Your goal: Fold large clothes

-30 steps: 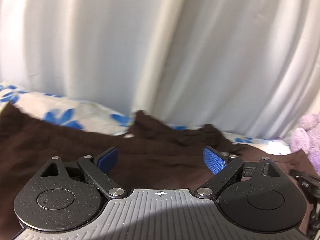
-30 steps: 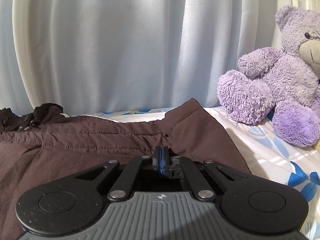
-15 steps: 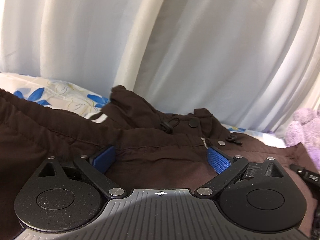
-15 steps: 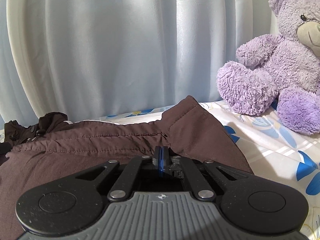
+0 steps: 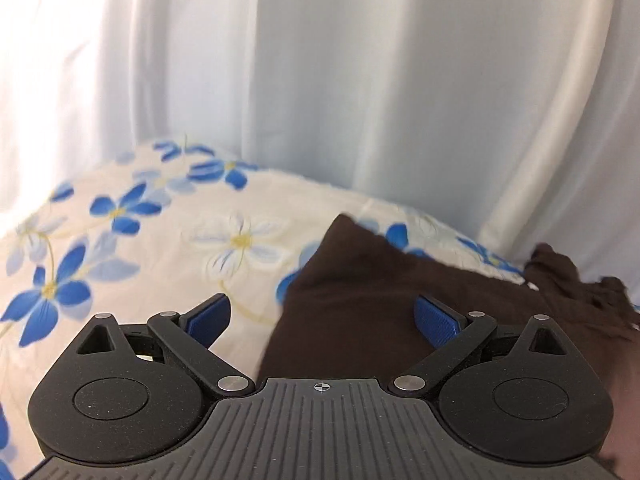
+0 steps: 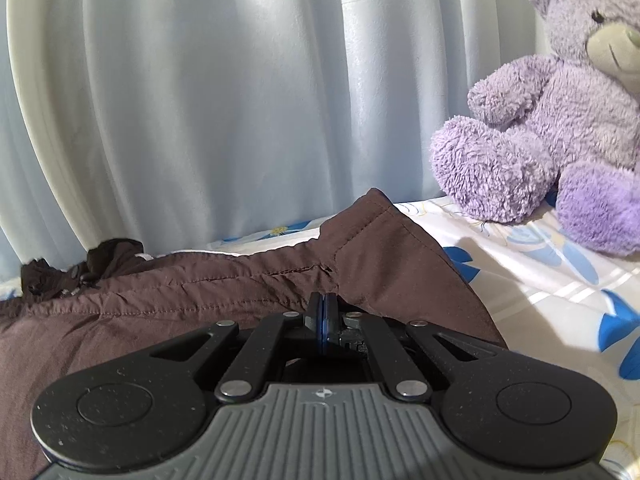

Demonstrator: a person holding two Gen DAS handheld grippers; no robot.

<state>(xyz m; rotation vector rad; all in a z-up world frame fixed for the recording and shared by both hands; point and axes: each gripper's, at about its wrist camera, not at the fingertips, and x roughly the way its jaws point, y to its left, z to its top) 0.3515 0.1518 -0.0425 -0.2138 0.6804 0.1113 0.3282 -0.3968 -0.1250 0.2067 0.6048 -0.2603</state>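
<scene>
A dark brown garment (image 5: 360, 304) lies on a floral bedsheet (image 5: 132, 248). In the left wrist view my left gripper (image 5: 322, 316) is open and empty, its blue pads wide apart over the garment's left corner and edge. In the right wrist view the same brown garment (image 6: 200, 296) spreads to the left with a stitched hem and a bunched dark part at far left. My right gripper (image 6: 324, 312) has its blue pads pressed together low over the fabric; whether cloth is pinched between them is hidden.
A purple teddy bear (image 6: 560, 120) sits on the sheet at the right. A pale curtain (image 6: 240, 100) hangs close behind the bed; it also fills the back of the left wrist view (image 5: 360, 80).
My left gripper has swung left, from over the garment's middle to its left corner, so bare floral sheet now shows. My right gripper has hardly moved and stays shut.
</scene>
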